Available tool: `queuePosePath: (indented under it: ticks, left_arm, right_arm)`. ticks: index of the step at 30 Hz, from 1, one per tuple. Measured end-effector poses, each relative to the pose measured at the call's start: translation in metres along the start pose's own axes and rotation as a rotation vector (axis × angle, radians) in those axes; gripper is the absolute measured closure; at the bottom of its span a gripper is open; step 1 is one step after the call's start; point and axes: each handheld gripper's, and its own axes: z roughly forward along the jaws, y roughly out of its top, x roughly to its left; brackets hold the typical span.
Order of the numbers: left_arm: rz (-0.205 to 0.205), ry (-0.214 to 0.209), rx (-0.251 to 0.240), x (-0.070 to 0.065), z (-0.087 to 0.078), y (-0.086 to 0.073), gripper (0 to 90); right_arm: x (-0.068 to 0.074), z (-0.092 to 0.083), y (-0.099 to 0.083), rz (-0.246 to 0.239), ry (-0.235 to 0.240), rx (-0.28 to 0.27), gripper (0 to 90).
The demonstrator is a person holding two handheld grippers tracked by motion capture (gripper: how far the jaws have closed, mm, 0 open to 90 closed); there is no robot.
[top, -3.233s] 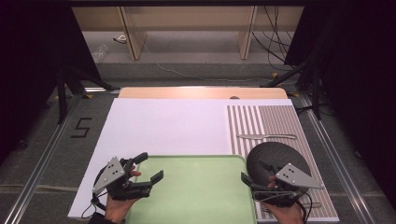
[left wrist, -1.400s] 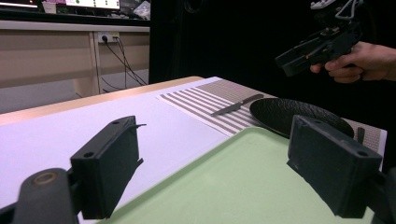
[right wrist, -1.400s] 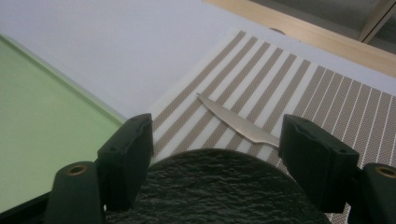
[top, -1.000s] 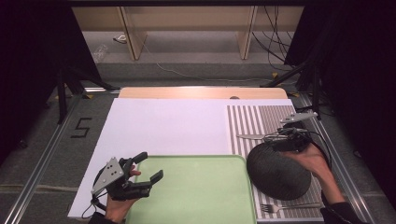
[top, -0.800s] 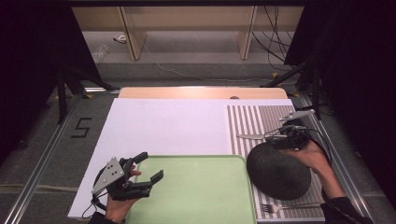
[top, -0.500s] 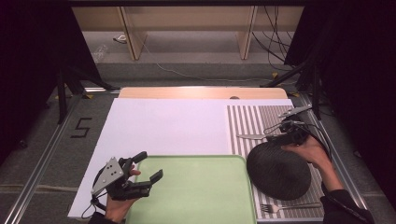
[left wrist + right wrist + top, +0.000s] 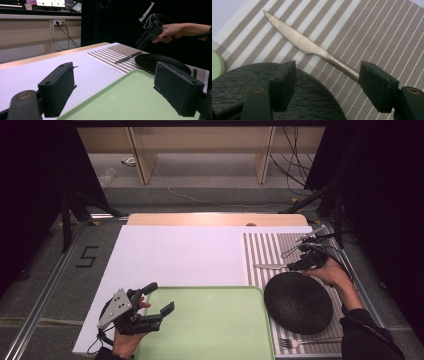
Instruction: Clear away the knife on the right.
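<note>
Risk: I'm bringing right gripper (image 7: 296,260), jaws apart, onto knife (image 7: 312,48); its handle abuts plate (image 7: 307,100), so pads may snag the rim.

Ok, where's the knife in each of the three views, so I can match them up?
High view: knife right of centre, flat on the striped placemat, just beyond the black plate.
Left gripper view: upper middle, between placemat and plate.
Right gripper view: runs diagonally from upper left toward the right jaw.
Shared landmark: the black plate's rim beside the knife.
</note>
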Motion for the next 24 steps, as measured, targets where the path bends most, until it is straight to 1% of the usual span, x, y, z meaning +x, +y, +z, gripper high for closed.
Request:
queuePosePath:
  ticks: [1, 4, 7, 8, 11, 12, 15, 17, 19, 22, 24]
  left_arm:
    - [-0.003, -0.001, -0.002, 0.0, 0.0, 0.0, 16.2]
    - [0.002, -0.002, 0.0, 0.0, 0.0, 0.0, 16.1]
    - [-0.001, -0.002, 0.0, 0.0, 0.0, 0.0, 16.1]
    - [0.002, -0.002, 0.001, 0.0, 0.0, 0.0, 16.2]
    - [-0.002, -0.003, -0.001, 0.0, 0.0, 0.0, 16.2]
    - [-0.002, -0.004, -0.001, 0.0, 0.0, 0.0, 16.2]
    - [0.002, -0.006, 0.0, 0.0, 0.0, 0.0, 16.1]
    - [0.0, -0.009, 0.0, 0.0, 0.001, 0.0, 16.1]
    - [0.003, -0.008, 0.004, -0.001, 0.0, 0.0, 16.2]
    - [0.002, -0.009, 0.003, -0.001, 0.001, 0.0, 16.1]
    - [0.0, -0.008, 0.004, -0.001, 0.001, 0.0, 16.2]
  right_arm:
    - [-0.001, 0.001, 0.001, -0.002, -0.006, 0.007, 31.4]
    - [-0.004, 0.005, 0.005, -0.002, 0.001, 0.022, 31.9]
    - [-0.006, 0.01, 0.009, -0.013, -0.006, 0.063, 31.8]
    - [-0.007, 0.012, 0.01, -0.021, -0.012, 0.067, 31.8]
    - [-0.008, 0.017, 0.013, -0.023, -0.017, 0.095, 32.1]
    - [-0.009, 0.018, 0.014, -0.022, -0.019, 0.102, 32.2]
    - [-0.011, 0.02, 0.015, -0.038, -0.021, 0.123, 32.3]
    - [-0.013, 0.021, 0.016, -0.039, -0.02, 0.123, 32.6]
    - [-0.015, 0.022, 0.017, -0.054, -0.021, 0.132, 32.9]
    - [-0.016, 0.026, 0.019, -0.046, -0.019, 0.152, 33.9]
    - [-0.017, 0.027, 0.02, -0.066, -0.016, 0.172, 34.3]
